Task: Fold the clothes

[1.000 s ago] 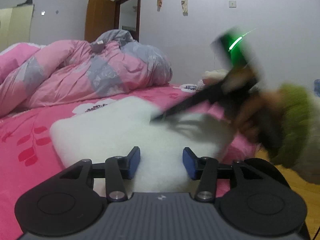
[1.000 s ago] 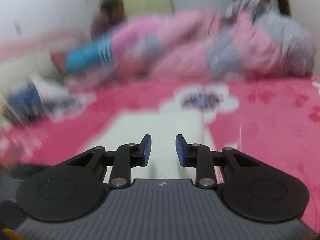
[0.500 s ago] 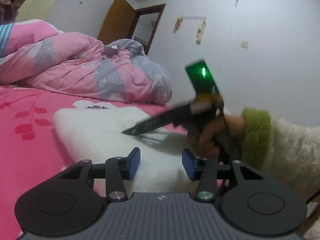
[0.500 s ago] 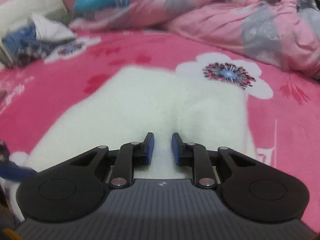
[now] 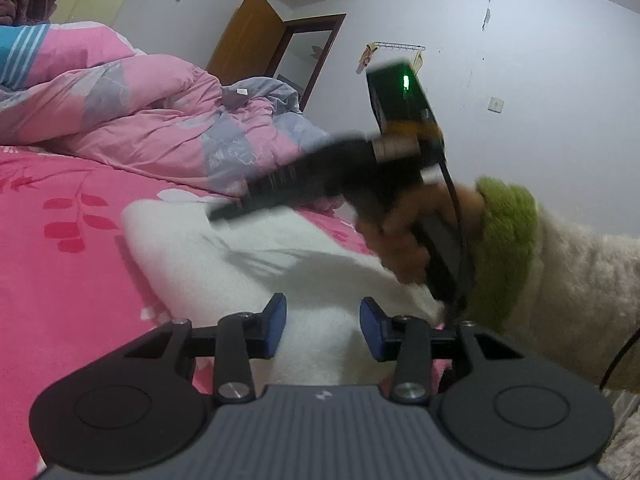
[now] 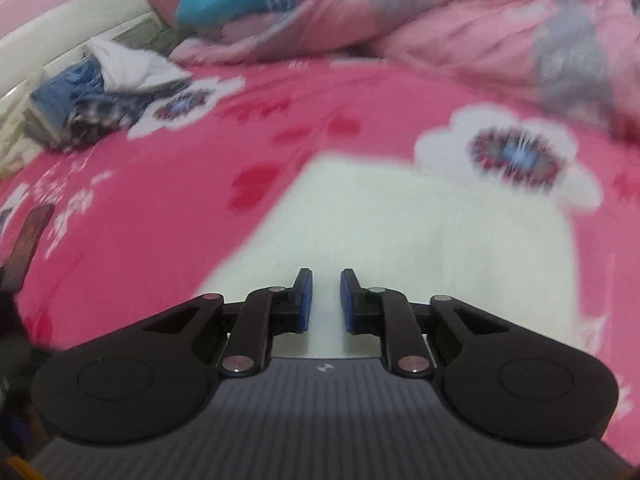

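Both hand-held grippers are seen with blue pads apart and nothing pinched between them. On the left hand-held gripper the jaws are closing, a clear gap remaining, and only the white fleece garment is seen beyond that gap; the pads are not pressed on it. On the right hand-held gripper the jaws are also closing and stand nearly together, a narrow slit being left, through which the white fleece garment is seen; whether the fingertips touch the cloth cannot be told.

The garment is spread flat on the pink flowered bedsheet, near the edge of the bed, with one fold line running along its length in the right wrist view. In the left wrist view the right hand-held gripper is held over the garment, tilted downward, its tip blurred and a shadow being cast on the fleece. It is gripped by a hand that emerges from a cream fleece sleeve with a green cuff; a green light is lit on its body.

Further back a crumpled pink and grey quilt is heaped on the bed. A small pile of clothes is seen at the far left of the sheet in the right wrist view, and a large white flower print lies just beside the garment's far corner. A brown door and a wall hook rail are visible behind.
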